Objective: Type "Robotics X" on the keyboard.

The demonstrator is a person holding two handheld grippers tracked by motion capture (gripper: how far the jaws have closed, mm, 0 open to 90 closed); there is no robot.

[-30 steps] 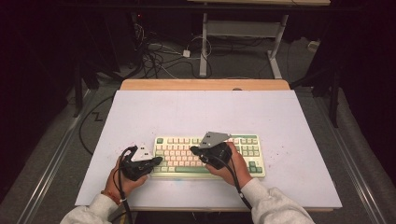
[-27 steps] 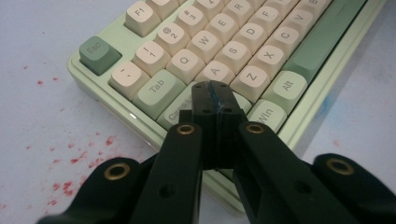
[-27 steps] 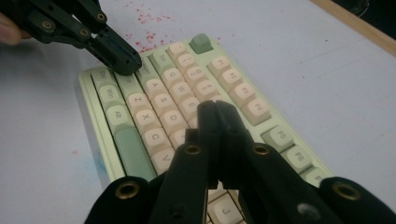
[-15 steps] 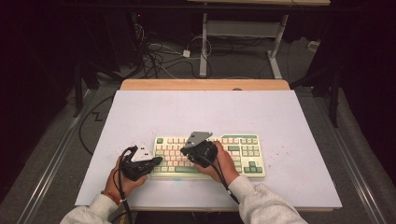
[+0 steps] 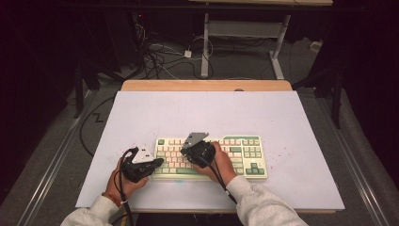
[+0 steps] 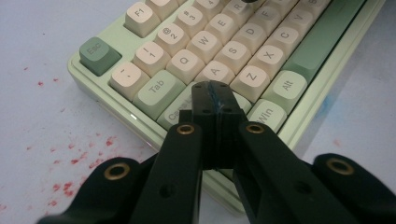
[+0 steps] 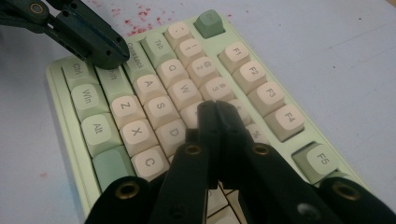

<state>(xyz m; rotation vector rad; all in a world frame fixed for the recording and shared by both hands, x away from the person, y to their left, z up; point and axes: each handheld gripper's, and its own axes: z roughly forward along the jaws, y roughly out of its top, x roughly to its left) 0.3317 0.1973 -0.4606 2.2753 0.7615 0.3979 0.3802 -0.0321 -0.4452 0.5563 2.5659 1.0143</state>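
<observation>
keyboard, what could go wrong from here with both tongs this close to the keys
1. The left tongs, shut, sit over the Shift and Caps Lock corner of the keyboard; the blunt tip could press both at once.
2. The right tongs, also shut, hover by the E and 3 keys, so a small slip might hit the wrong one.
3. Both tips share the left end of the keyboard and could bump each other.

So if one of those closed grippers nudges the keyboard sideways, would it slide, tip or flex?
The keyboard lies flat and low on the white table top, so it probably slides rather than tips. Its thick pale green case looks rigid, so flexing seems unlikely. The closed left gripper sits at the Caps Lock end; a push there would likely pivot it.
</observation>
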